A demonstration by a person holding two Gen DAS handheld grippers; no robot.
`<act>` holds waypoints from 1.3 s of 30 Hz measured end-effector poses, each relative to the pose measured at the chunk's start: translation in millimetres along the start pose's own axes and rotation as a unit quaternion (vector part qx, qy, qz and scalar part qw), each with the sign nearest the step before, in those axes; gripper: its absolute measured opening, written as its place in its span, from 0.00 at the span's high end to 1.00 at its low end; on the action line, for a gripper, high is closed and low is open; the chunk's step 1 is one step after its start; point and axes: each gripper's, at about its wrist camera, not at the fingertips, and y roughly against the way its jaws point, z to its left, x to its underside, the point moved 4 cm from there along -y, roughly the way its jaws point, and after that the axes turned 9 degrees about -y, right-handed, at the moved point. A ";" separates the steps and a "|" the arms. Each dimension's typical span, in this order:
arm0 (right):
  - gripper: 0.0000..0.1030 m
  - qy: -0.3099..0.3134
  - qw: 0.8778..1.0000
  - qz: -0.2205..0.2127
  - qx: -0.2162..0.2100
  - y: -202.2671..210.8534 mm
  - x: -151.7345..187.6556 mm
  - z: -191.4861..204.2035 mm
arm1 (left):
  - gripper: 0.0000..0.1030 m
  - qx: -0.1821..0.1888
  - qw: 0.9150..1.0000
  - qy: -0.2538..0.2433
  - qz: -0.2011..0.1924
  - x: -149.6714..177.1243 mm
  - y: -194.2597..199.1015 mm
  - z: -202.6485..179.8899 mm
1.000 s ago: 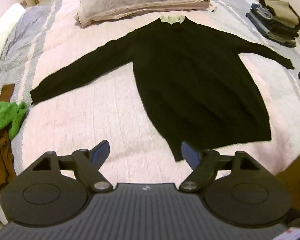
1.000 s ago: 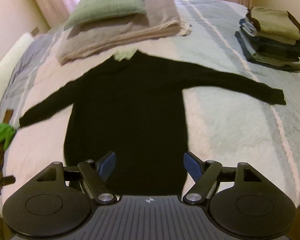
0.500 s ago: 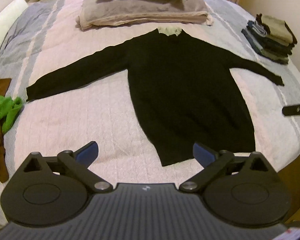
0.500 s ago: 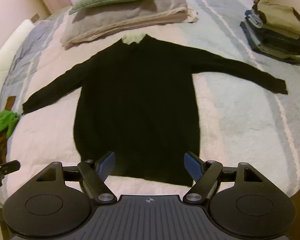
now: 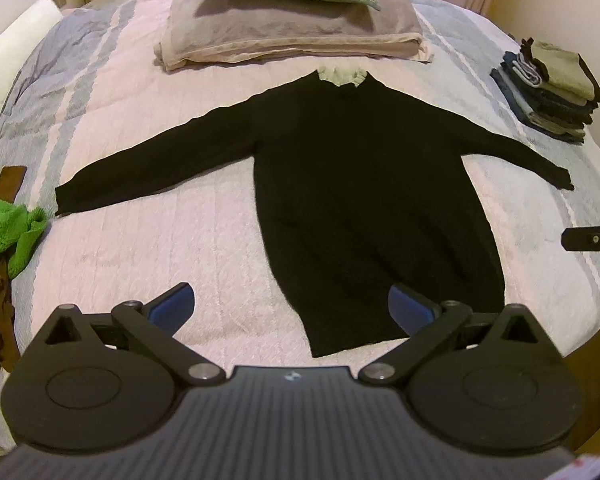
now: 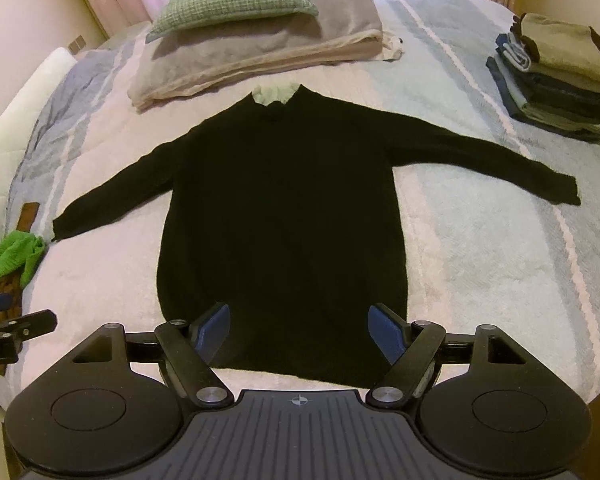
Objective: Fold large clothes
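A black long-sleeved sweater lies flat on the bed with both sleeves spread out and a pale collar at the far end. My left gripper hovers over the sweater's near left hem corner, its jaws wide open and empty. My right gripper hangs above the middle of the near hem, open, with nothing between its blue pads. Each gripper shows at the edge of the other's view, the right gripper and the left gripper.
A stack of folded clothes sits at the far right of the bed. A green pillow on folded blankets lies beyond the collar. A green garment and a brown one lie at the left edge.
My left gripper's jaws spread wider and it lifted away from the hem corner. Both views drew back, so the whole sweater now shows. The sweater has not moved.
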 end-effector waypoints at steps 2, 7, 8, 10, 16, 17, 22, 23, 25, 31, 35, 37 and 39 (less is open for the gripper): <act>0.29 -0.001 1.000 0.006 0.002 -2.8 2.7 0.5 | 0.01 -0.001 1.000 -0.003 0.001 -1.9 -1.1 -3.2; 0.29 0.000 1.000 0.018 0.003 -8.5 7.9 0.9 | 0.01 0.002 1.000 -0.006 0.006 -4.1 -5.7 -9.1; 0.29 0.001 1.000 0.019 0.004 -9.2 8.5 0.4 | 0.01 0.003 1.000 -0.005 0.007 -4.4 -6.7 -9.8; 0.29 0.003 1.000 0.023 0.005 -10.9 9.6 0.2 | 0.01 0.002 1.000 -0.006 0.010 -4.2 -9.1 -11.2; 0.29 0.003 1.000 0.023 0.009 -11.3 6.5 -3.5 | 0.01 0.004 1.000 -0.006 0.010 -6.8 -12.6 -14.1; 0.29 0.002 1.000 0.023 0.009 -11.6 5.2 -5.5 | 0.01 0.003 1.000 -0.006 0.009 -7.7 -13.3 -15.1; 0.29 0.005 1.000 0.027 0.013 -14.9 1.9 -10.9 | 0.01 0.004 1.000 -0.005 0.009 -12.4 -14.1 -19.6; 0.29 0.006 1.000 0.028 0.013 -15.4 1.2 -12.1 | 0.01 0.004 1.000 -0.004 0.008 -14.0 -14.2 -20.8; 0.29 0.008 0.999 0.029 0.014 -16.3 0.0 -15.0 | 0.01 0.004 1.000 -0.002 0.006 -16.9 -15.1 -23.5; 0.29 0.006 0.999 0.031 0.011 -19.7 -3.5 -24.6 | 0.01 0.003 1.000 -0.006 0.010 -20.9 -19.4 -32.5; 0.29 0.006 0.999 0.035 0.010 -23.6 -8.4 -31.3 | 0.01 0.000 1.000 -0.006 0.012 -26.0 -22.5 -37.4; 0.29 0.007 0.999 0.038 0.008 -26.3 -11.4 -34.8 | 0.01 -0.003 1.000 -0.004 0.014 -28.9 -24.6 -39.9; 0.29 0.012 0.999 0.040 0.007 -30.0 -14.8 -36.4 | 0.01 -0.005 1.000 -0.001 0.014 -31.5 -26.7 -41.8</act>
